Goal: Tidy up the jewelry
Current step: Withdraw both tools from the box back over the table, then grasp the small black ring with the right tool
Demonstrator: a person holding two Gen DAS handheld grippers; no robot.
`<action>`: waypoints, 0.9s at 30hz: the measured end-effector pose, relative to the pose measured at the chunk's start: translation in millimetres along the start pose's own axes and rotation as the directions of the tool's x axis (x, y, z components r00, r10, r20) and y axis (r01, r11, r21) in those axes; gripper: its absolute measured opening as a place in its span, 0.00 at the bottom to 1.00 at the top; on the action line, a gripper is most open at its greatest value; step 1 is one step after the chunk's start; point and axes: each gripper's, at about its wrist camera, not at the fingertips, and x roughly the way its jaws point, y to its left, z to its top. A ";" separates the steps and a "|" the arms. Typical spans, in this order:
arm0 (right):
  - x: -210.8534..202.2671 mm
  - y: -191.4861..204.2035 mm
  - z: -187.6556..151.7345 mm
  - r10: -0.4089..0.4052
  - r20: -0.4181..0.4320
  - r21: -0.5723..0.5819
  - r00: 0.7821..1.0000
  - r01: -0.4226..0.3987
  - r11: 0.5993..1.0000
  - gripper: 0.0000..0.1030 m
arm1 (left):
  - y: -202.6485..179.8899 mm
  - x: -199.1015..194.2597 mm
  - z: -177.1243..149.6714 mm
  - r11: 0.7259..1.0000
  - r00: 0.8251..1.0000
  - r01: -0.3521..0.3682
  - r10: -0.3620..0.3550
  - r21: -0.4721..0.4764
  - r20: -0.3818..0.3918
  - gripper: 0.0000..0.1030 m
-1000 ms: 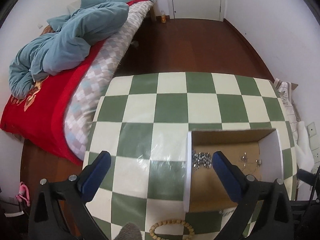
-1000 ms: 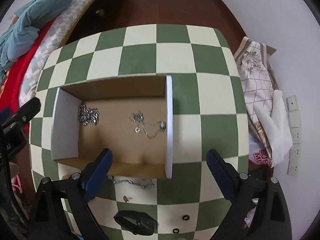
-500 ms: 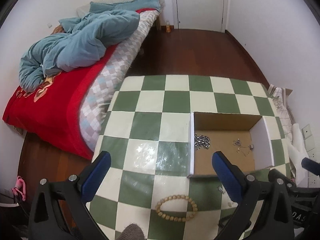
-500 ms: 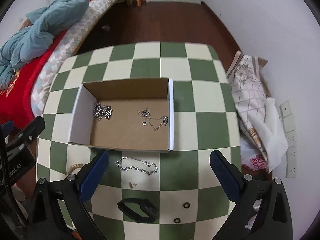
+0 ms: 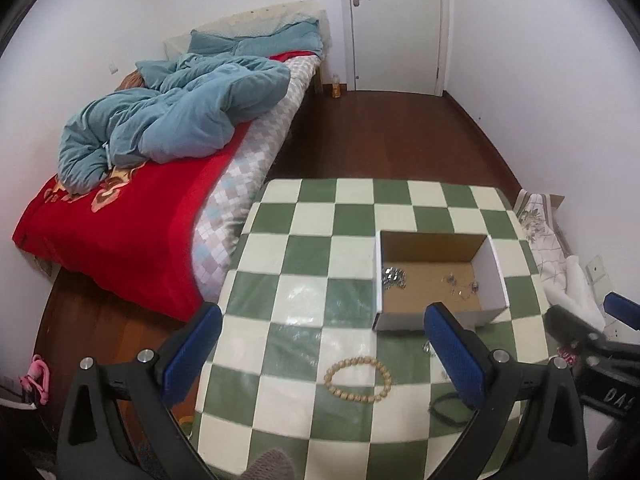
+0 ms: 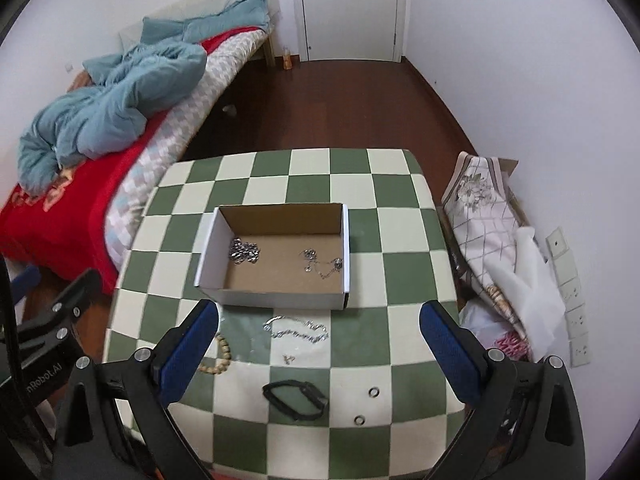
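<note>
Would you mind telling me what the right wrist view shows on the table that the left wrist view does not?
Only the right wrist view shows the silver chain lying whole, the black band and two small rings. Only the left wrist view shows the whole bead bracelet. Both show the cardboard box holding two silver pieces, on the checked table.

The far half of the tabletop (image 6: pixel 352 168) lies bare, giving open passage. Mid-table, the open box (image 6: pixel 276 294) blocks the way with its upright walls. Along the near edge, a silver chain (image 6: pixel 296 330), black band (image 6: pixel 296 398) and bead bracelet (image 5: pixel 360 380) clutter the approach.
</note>
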 end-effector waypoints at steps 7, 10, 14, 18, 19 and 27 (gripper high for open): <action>30.5 -28.8 -38.2 0.025 -0.117 0.066 0.993 -0.017 0.998 0.93 | 19.7 35.2 -43.2 0.998 0.990 -0.032 0.025 -0.049 -0.142 1.00; 60.3 -41.8 -53.9 0.036 -0.191 0.095 0.981 -0.018 0.995 0.66 | 26.2 65.6 -59.4 0.997 0.973 -0.050 0.034 -0.064 -0.230 1.00; 91.9 -61.6 -71.2 0.030 -0.251 0.118 0.968 0.000 0.993 0.59 | 25.4 96.7 -77.1 0.996 0.952 -0.072 0.051 -0.058 -0.301 1.00; 110.9 -82.0 -92.6 0.034 -0.306 0.136 0.951 0.009 0.991 0.57 | 13.4 111.3 -86.9 0.997 0.943 -0.062 0.048 -0.035 -0.329 1.00; 116.1 -85.9 -97.3 0.043 -0.320 0.144 0.946 0.004 0.990 0.51 | 10.9 113.2 -88.0 0.998 0.942 -0.060 0.047 -0.029 -0.332 1.00; 146.1 -87.0 -118.4 0.052 -0.370 0.132 0.927 -0.003 0.991 0.32 | -25.0 128.8 -87.3 1.000 0.931 -0.005 0.013 0.023 -0.364 1.00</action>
